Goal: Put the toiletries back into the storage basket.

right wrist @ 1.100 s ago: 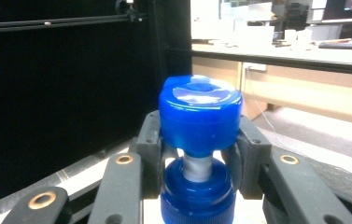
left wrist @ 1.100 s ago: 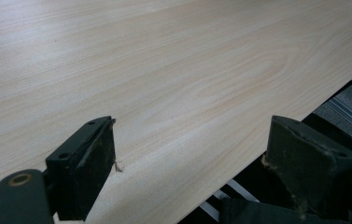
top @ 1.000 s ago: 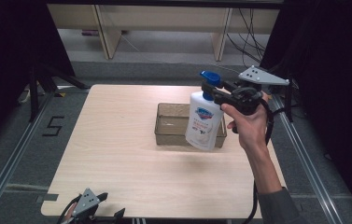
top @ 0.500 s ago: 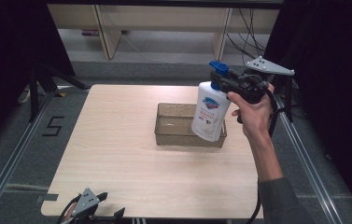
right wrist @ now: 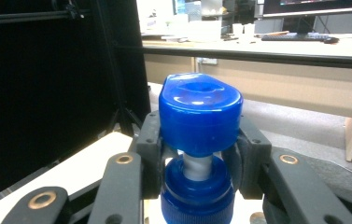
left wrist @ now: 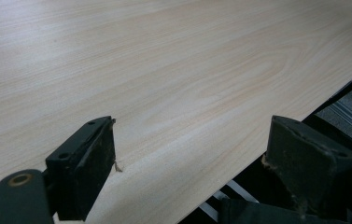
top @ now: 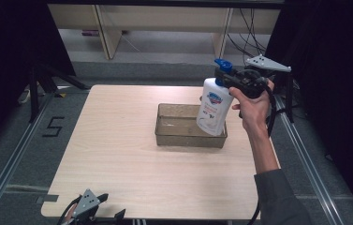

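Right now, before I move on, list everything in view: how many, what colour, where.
bottle: one, white with blue pump cap, held up over the tray's right end
tray: one, clear brownish, on the table right of centre
table: one, light wood
right gripper: one, black, shut on the bottle's neck under the cap
left gripper: one, black, open at the table's near edge
hand: one, holding the right gripper
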`<state>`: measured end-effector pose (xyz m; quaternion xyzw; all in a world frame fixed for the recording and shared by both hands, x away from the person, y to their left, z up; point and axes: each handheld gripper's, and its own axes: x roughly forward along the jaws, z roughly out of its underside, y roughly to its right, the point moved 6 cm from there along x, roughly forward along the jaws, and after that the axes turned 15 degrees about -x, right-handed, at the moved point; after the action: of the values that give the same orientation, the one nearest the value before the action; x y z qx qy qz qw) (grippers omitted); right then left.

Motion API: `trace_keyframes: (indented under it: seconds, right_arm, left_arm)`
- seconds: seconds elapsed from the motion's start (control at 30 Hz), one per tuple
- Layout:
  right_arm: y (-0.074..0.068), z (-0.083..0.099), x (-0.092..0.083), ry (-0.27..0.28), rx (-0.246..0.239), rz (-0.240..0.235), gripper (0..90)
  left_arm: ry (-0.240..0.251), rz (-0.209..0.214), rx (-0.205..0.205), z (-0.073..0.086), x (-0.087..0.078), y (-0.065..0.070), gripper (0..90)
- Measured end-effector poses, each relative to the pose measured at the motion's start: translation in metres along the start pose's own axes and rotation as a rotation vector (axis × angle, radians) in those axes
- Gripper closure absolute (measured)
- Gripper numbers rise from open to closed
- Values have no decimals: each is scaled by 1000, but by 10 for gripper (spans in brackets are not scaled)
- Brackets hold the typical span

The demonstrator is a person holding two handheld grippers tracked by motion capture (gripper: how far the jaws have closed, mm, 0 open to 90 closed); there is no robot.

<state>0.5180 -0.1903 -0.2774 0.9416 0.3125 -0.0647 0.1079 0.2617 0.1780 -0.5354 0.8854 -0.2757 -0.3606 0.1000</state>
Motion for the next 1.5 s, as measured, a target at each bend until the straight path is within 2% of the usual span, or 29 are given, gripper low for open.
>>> trace_keyframes:
  seconds: [0.03,0.07,0.13,0.17,0.4,0.47,0.6,0.67,0.9,1.03,1.07,1.13,1.17,1.2,1.3,1.33,1.37,1.4,1.47,1.5]
  right_arm:
    - [1,1,1,-1,-2,4,620]
    - [3,2,2,-1,-11,9,620]
    - [5,5,4,-8,-10,19,620]
    - [5,5,5,-11,-5,17,620]
    - [9,12,8,-21,-11,25,620]
    - [11,14,9,-21,-20,33,620]
    - [10,18,10,-19,-14,24,619]
    - [10,21,10,-23,-8,22,619]
    - [12,29,11,-37,-8,24,620]
    - [12,34,11,-37,-9,22,619]
    - [12,36,11,-37,-4,23,619]
    - [12,38,12,-38,-6,23,619]
    - [12,40,11,-44,-1,20,619]
    - [12,41,12,-43,1,18,619]
    - [13,46,11,-52,-2,20,619]
    - [13,47,11,-57,-4,20,619]
    - [13,48,11,-57,-4,19,619]
    - [13,49,11,-56,-14,21,619]
    - [11,51,10,-55,-4,18,619]
    - [12,52,11,-59,-10,18,619]
  left_arm:
    - [-7,-10,12,0,0,-1,153]
    - [2,-8,-5,0,0,1,152]
    - [12,6,-3,0,1,1,152]
    - [5,-6,-4,0,0,1,153]
    - [-1,-8,-1,1,0,0,153]
    - [9,7,-5,1,2,0,153]
    - [-7,1,14,1,1,-1,153]
    - [6,5,-2,1,2,0,153]
    - [1,3,2,1,2,0,153]
    - [-15,-10,23,2,1,-2,153]
    - [1,-1,5,1,2,-1,153]
    - [2,-8,4,1,2,-1,152]
    - [-19,-24,14,2,1,-2,153]
    - [-5,-12,0,1,3,-1,153]
    - [-4,-9,1,1,4,-2,153]
    - [-6,-10,4,1,3,-2,152]
    - [-23,-16,25,2,2,-4,153]
    - [-5,-13,4,1,3,-2,153]
    - [-2,-10,1,1,4,-2,153]
    - [-22,-16,25,2,2,-4,153]
